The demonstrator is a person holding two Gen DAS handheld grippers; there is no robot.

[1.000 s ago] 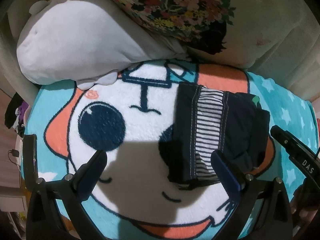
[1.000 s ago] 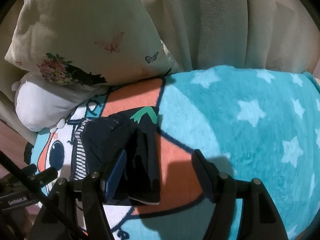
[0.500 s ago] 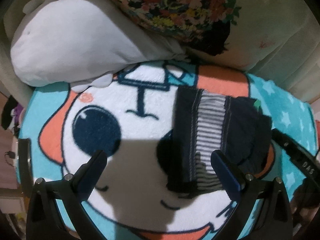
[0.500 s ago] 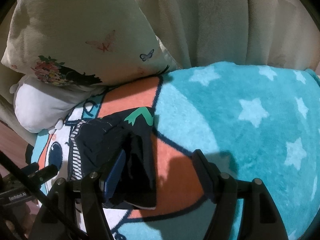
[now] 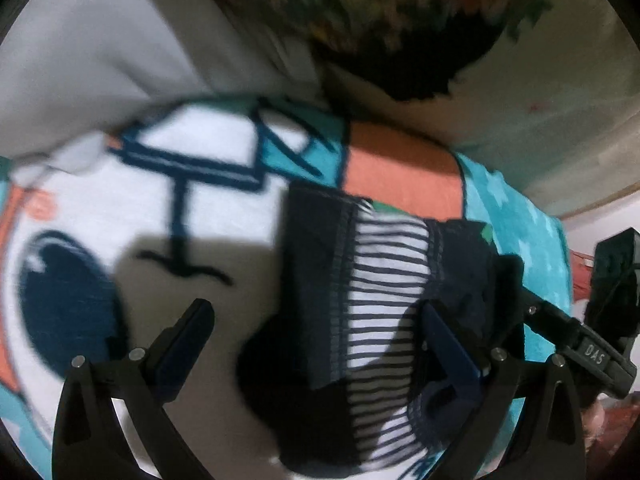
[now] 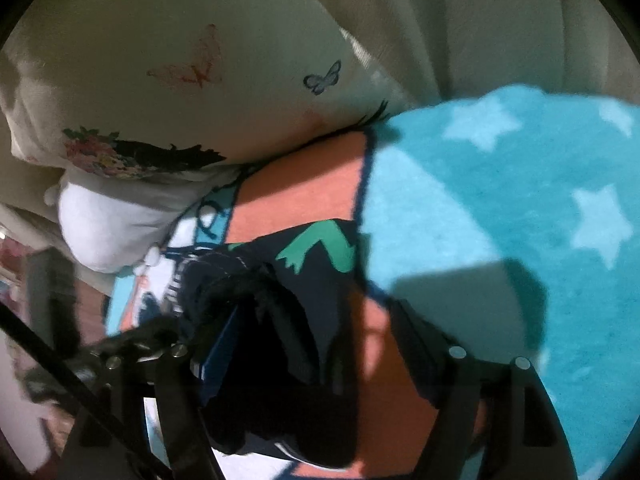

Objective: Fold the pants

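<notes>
The folded pants (image 5: 320, 288) are navy with a white striped panel and lie on the cartoon blanket (image 5: 224, 208). My left gripper (image 5: 316, 328) is open and close above them. Its right finger (image 5: 444, 340) is over the striped part and its left finger (image 5: 188, 336) is over bare blanket. In the right wrist view the pants (image 6: 316, 280) show a green print. My right gripper (image 6: 320, 340) hangs low over their dark edge with its jaws opening. The cloth lies under and between the fingers, and no pad presses on it. The right gripper's body (image 5: 584, 348) shows beside the pants.
A white plush pillow (image 5: 100, 52) and a floral cushion (image 6: 168, 80) lie against the blanket's far edge. A beige sofa back (image 6: 460, 20) rises behind them. The teal starred part of the blanket (image 6: 520, 200) spreads to the right. The left gripper (image 6: 100, 360) is blurred at the lower left.
Both grippers have sunk and tilted down toward the pants, which now fill more of each view. The right jaws stand slightly wider. The pants have not moved.
</notes>
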